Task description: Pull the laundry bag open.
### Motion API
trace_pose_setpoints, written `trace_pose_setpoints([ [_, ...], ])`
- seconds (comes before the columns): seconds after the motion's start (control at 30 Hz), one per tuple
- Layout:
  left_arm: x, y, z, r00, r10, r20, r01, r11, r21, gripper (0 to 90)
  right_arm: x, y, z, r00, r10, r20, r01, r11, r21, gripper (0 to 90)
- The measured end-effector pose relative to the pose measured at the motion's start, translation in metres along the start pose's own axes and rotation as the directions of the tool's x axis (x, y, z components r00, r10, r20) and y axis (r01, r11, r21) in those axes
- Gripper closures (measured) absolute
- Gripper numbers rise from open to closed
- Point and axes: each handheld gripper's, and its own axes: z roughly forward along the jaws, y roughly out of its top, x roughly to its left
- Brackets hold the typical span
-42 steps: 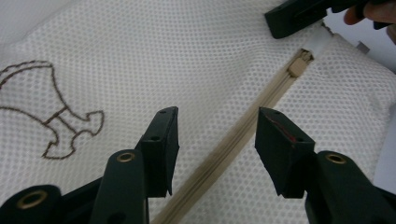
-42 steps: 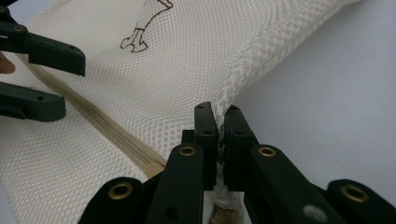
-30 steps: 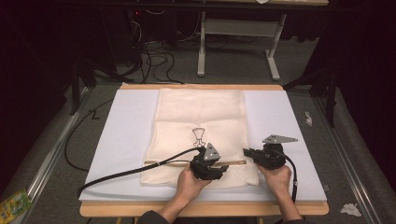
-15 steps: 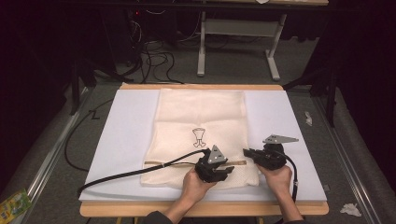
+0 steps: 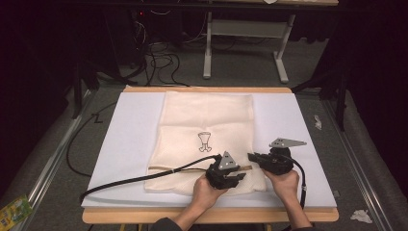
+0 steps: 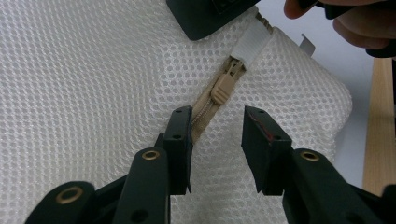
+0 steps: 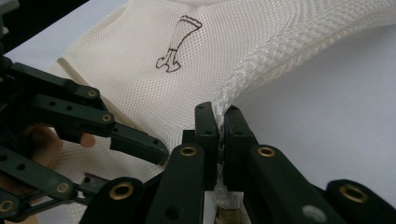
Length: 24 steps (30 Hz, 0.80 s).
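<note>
While both hands sit at the near table edge, the right gripper [image 7: 219,122] is pinched tight on the mesh bag's [image 5: 207,120] near right edge; the left gripper [image 6: 217,133] has just been closing, jaws apart either side of the tan zipper pull [image 6: 222,87], not touching it; bag lies flat on the white mat [image 5: 125,130], little drawing [image 5: 204,142] farther up

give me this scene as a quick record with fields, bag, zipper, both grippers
bag: cream mesh laundry bag with a small brown printed figure, flat on a white mat
zipper: tan zipper pull near the bag's edge, untouched
left gripper: jaws open and just been closing, astride the zipper below the pull
right gripper: shut on the bag's mesh edge
</note>
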Motion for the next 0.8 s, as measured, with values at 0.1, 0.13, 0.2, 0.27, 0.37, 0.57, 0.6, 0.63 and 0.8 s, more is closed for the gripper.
trace_pose_setpoints([
  [0.1,0.0003,-0.0001,0.0025,1.0,-0.002,0.001,0.002,1.0,0.008,63.8,0.0013,-0.0002,0.0012,0.9999,0.006,-0.011,-0.006,1.0,-0.001,88.1],
  [0.13,0.0003,0.0003,0.0027,1.0,-0.002,0.001,0.002,1.0,0.006,64.0,0.0012,-0.0001,0.0015,0.9999,-0.002,-0.013,0.002,1.0,-0.004,88.1],
  [0.2,0.0005,0.0013,0.0032,1.0,-0.005,0.005,0.005,1.0,-0.006,64.4,0.0025,0.0009,0.0013,0.9998,-0.001,-0.018,0.001,1.0,-0.005,88.1],
  [0.27,0.0005,0.0022,0.0044,0.9998,-0.013,0.012,0.013,0.9998,-0.012,65.0,0.0031,0.0015,0.0014,0.9998,-0.002,-0.019,0.002,1.0,-0.003,88.1],
  [0.37,0.0008,0.0036,0.0046,0.9995,-0.021,0.024,0.022,0.9995,-0.021,66.2,0.0031,0.0018,0.0018,0.9998,-0.003,-0.02,0.003,1.0,-0.004,88.1],
  [0.57,0.0018,0.0029,0.0073,0.9982,-0.04,0.045,0.041,0.9989,-0.024,68.4,0.0032,0.0011,0.0033,0.9997,0.0,-0.024,0.0,1.0,-0.003,88.1],
  [0.6,0.0017,0.003,0.007,0.9981,-0.04,0.047,0.041,0.9988,-0.026,68.7,0.0033,0.0009,0.0036,0.9997,0.002,-0.023,-0.002,1.0,-0.004,88.1],
  [0.63,0.0011,0.0032,0.0061,0.9981,-0.036,0.051,0.037,0.9988,-0.031,69.2,0.0033,0.0009,0.0038,0.9997,0.001,-0.024,-0.001,1.0,-0.003,88.1],
  [0.8,-0.0003,0.0046,0.003,0.998,-0.029,0.057,0.031,0.9985,-0.046,71.6,0.0024,0.0007,0.0036,0.9998,0.003,-0.022,-0.003,1.0,-0.001,88.1],
])
